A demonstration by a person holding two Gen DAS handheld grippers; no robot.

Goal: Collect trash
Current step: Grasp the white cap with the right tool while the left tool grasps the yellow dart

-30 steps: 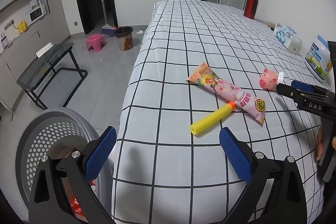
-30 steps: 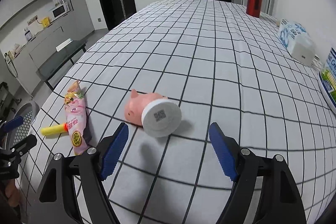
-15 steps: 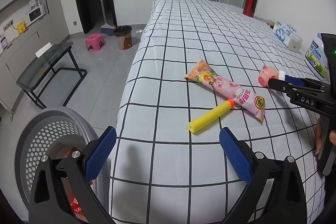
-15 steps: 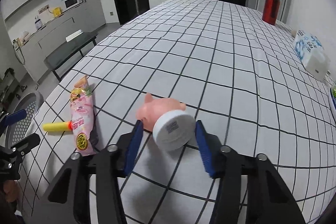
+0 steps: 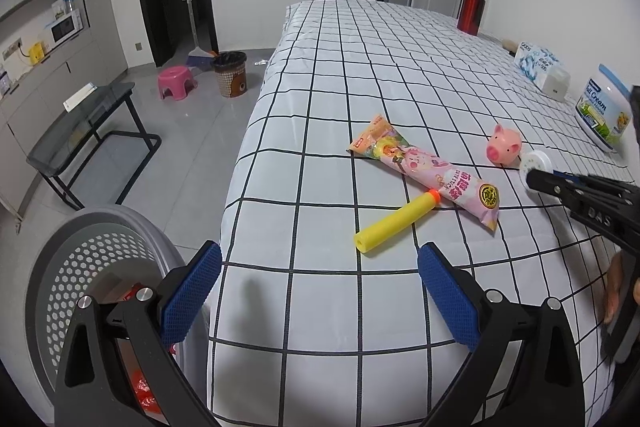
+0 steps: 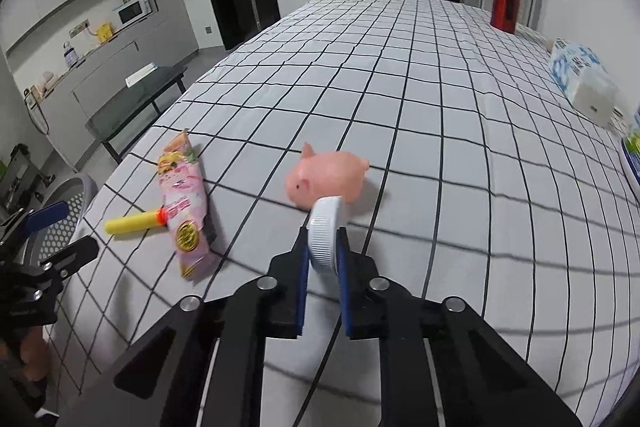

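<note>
Meanwhile, the right gripper (image 6: 323, 259) had its blue fingers (image 6: 303, 279) clamped on the white ribbed base of the pink pig toy (image 6: 326, 178), at the near end of the checked surface (image 6: 440, 99). Just left of the pig lay the pink snack wrapper (image 6: 182, 209), touching the yellow foam dart (image 6: 134, 223). Nearer the surface's corner, the left gripper (image 5: 318, 291) hovered with fingers apart, the grey perforated basket (image 5: 76, 267) below it.

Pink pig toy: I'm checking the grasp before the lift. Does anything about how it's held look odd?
Yes. The right gripper pinches only the pig toy's white ribbed base, edge-on between closed jaws, so the pink body sticks out unsupported past the fingertips. The left gripper is open and holds nothing.
</note>
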